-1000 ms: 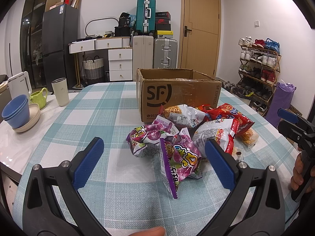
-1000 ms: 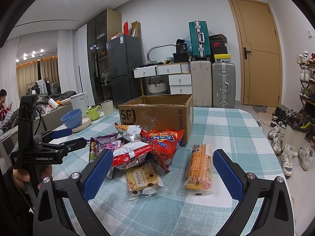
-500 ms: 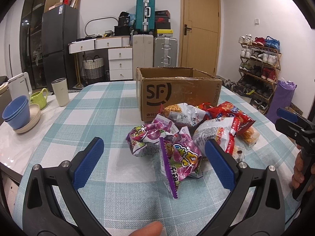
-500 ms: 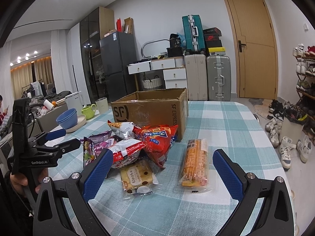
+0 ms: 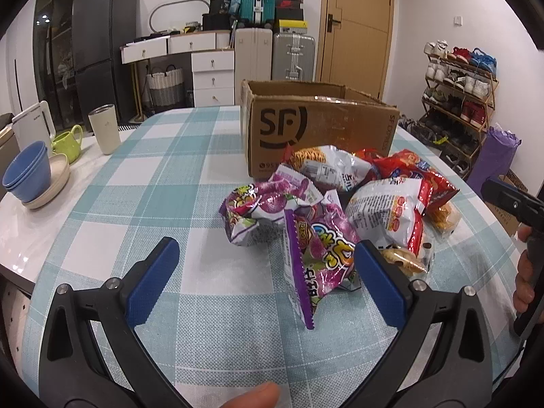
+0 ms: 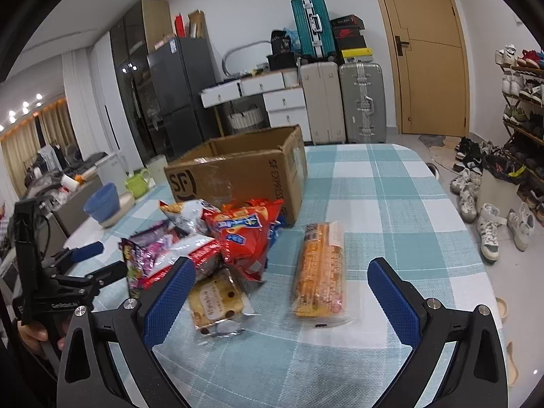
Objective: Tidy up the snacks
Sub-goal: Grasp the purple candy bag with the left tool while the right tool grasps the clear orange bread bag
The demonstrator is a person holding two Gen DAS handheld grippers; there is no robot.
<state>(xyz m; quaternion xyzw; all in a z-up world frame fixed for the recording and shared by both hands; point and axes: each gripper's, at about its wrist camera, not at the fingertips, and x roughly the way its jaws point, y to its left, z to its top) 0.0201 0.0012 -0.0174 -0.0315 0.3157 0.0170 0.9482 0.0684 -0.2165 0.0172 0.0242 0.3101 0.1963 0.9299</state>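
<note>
A pile of snack packets lies in front of an open cardboard box (image 5: 319, 125) (image 6: 238, 173) on the checked tablecloth. Closest to my left gripper (image 5: 265, 282) stands a purple packet (image 5: 319, 258), just ahead of the open fingers, with a second purple packet (image 5: 261, 210) behind it. Red packets (image 5: 414, 173) (image 6: 244, 231) and a white-and-red one (image 5: 387, 217) are heaped to the right. My right gripper (image 6: 282, 302) is open above the table; a long orange biscuit pack (image 6: 319, 268) and a small cake pack (image 6: 214, 302) lie between and ahead of its fingers.
At the table's left edge sit blue bowls (image 5: 27, 173), a green mug (image 5: 68, 142), a white tumbler (image 5: 103, 132) and a kettle. A shoe rack (image 5: 459, 88) stands on the right, with suitcases, drawers and a fridge behind. A thumb tip (image 5: 255, 397) shows at the bottom.
My right gripper has swung and tilted, moving lower and closer to the orange biscuit pack and cake pack. The left gripper has barely moved. No packet has shifted.
</note>
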